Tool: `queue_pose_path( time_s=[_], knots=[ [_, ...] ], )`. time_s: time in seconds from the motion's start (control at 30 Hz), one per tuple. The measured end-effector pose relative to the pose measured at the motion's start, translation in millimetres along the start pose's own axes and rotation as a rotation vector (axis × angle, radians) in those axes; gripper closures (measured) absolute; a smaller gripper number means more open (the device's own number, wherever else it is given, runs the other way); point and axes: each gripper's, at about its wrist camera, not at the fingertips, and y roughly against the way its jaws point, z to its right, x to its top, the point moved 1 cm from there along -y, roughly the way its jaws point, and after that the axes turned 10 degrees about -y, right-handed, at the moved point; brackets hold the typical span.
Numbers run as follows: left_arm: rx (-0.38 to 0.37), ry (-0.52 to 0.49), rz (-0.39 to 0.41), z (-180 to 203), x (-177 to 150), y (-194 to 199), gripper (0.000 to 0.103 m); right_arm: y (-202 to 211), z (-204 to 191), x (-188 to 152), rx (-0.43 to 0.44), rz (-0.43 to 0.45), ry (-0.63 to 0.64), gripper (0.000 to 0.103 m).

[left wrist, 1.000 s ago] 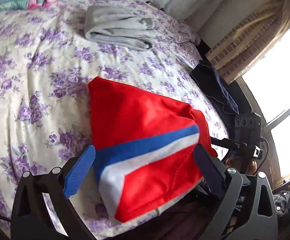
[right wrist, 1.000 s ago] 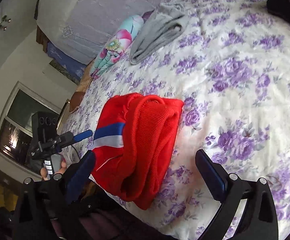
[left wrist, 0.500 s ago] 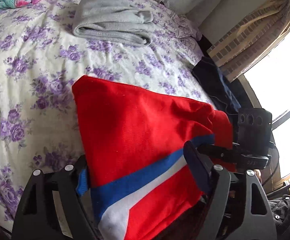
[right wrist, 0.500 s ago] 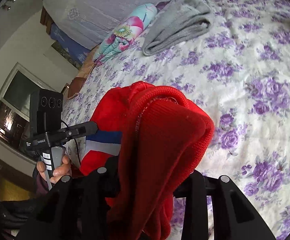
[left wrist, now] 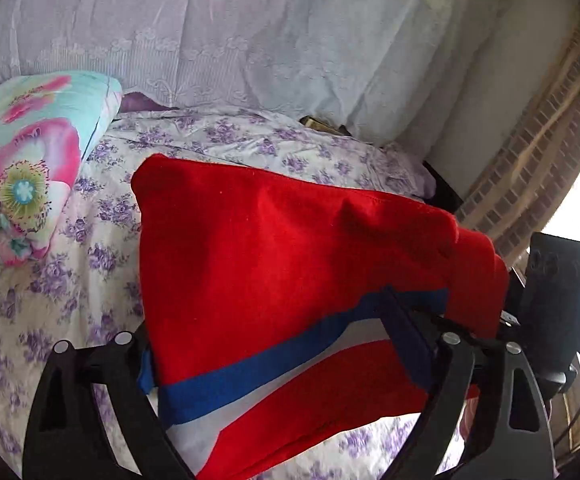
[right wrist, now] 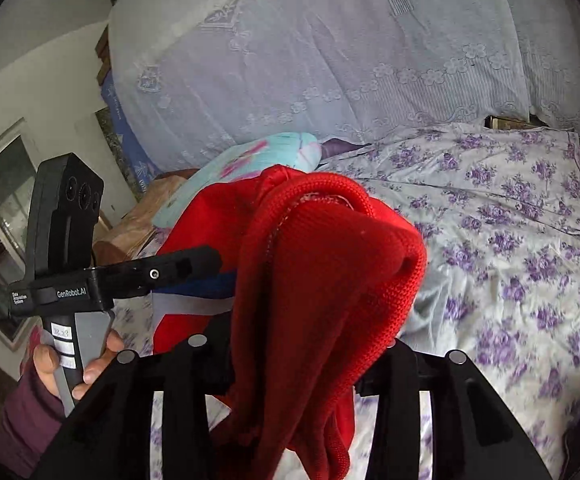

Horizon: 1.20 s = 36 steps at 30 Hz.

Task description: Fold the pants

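The folded red pants [left wrist: 273,248] with a blue and white stripe hang lifted above the floral bed. My left gripper [left wrist: 273,344] is shut on the striped end of the pants. My right gripper [right wrist: 290,364] is shut on the thick red waistband end [right wrist: 330,272], which bulges up between its fingers. The left gripper also shows in the right wrist view [right wrist: 185,264], and the right gripper's body shows at the right edge of the left wrist view [left wrist: 558,304].
A purple-flowered bedsheet [right wrist: 530,220] covers the bed. A teal and pink flowered pillow [left wrist: 21,168] lies at the left. A pale lace-covered headboard [left wrist: 249,32] stands behind. A curtained window [left wrist: 546,148] is at the right.
Both grippers closed on the pants and lifted them off the bed. The views tilted up toward the headboard, and the grey folded garment has left the view.
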Motion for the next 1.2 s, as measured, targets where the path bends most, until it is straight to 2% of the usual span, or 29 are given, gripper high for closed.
queue_pose_path(
  time_s=[0.03, 0.07, 0.1, 0.17, 0.2, 0.23, 0.3, 0.33, 0.4, 0.53, 0.63, 0.73, 0.83, 0.9, 0.97, 1.03, 1.13, 1.2],
  knots=[
    [0.026, 0.030, -0.022, -15.7, 4.4, -22.9, 0.012, -22.6, 10.1, 8.2, -0.041, 0.000, -0.006, 0.027],
    [0.057, 0.065, -0.056, -35.2, 3.4, -52.0, 0.012, -43.5, 23.9, 11.6, -0.117, 0.024, -0.019, 0.020],
    [0.083, 0.104, -0.101, -55.5, -3.0, -79.8, 0.012, -66.4, 42.3, 11.4, -0.214, 0.056, -0.043, 0.008],
    [0.163, 0.215, -0.227, -102.7, -26.3, -132.6, 0.009, -109.1, 75.6, 0.1, -0.393, 0.011, -0.075, 0.008],
    [0.080, 0.321, -0.195, -122.2, -36.0, -137.8, 0.007, -116.1, 87.2, -3.9, -0.381, 0.002, -0.099, 0.011],
    [0.014, 0.417, -0.158, -135.4, -41.1, -134.0, 0.008, -106.6, 90.9, -6.4, -0.330, 0.049, -0.131, 0.011],
    [-0.025, 0.452, -0.103, -140.8, -38.7, -115.3, 0.009, -75.0, 88.5, -7.9, -0.276, 0.151, -0.159, 0.011],
    [-0.023, 0.424, -0.087, -137.6, -34.9, -103.0, 0.009, -58.7, 83.6, -8.0, -0.249, 0.180, -0.151, 0.010],
    [0.035, 0.348, -0.043, -123.6, -27.0, -68.0, 0.009, -23.2, 71.6, -8.9, -0.239, 0.225, -0.123, 0.010],
    [0.094, 0.204, 0.012, -76.0, -36.7, 11.0, 0.009, 53.0, 46.4, -34.7, -0.190, 0.248, -0.095, 0.009],
    [0.180, 0.067, 0.068, -21.9, -63.7, 84.2, 0.008, 120.6, 18.7, -73.4, -0.188, 0.260, -0.028, 0.008],
    [0.159, 0.002, 0.154, 28.9, -94.2, 166.5, 0.005, 195.5, -8.1, -106.3, -0.155, 0.290, 0.024, 0.004],
    [0.221, -0.071, 0.220, 74.2, -121.7, 245.9, 0.005, 271.7, -38.4, -136.6, -0.117, 0.342, 0.077, 0.004],
    [0.247, -0.111, 0.251, 100.2, -142.1, 281.5, 0.005, 306.5, -56.8, -158.3, -0.096, 0.354, 0.128, 0.004],
    [0.281, -0.125, 0.257, 116.5, -166.5, 295.7, 0.005, 322.2, -69.6, -184.3, -0.107, 0.345, 0.177, 0.004],
    [0.309, -0.136, 0.226, 125.1, -193.2, 289.9, 0.005, 318.6, -71.7, -211.6, -0.117, 0.315, 0.185, 0.004],
    [0.372, -0.142, 0.153, 124.0, -237.6, 251.6, 0.005, 290.9, -63.6, -253.9, -0.153, 0.290, 0.159, 0.004],
    [0.451, -0.156, 0.145, 119.1, -266.4, 227.2, 0.005, 268.1, -56.0, -282.0, -0.158, 0.299, 0.151, 0.004]
  ],
)
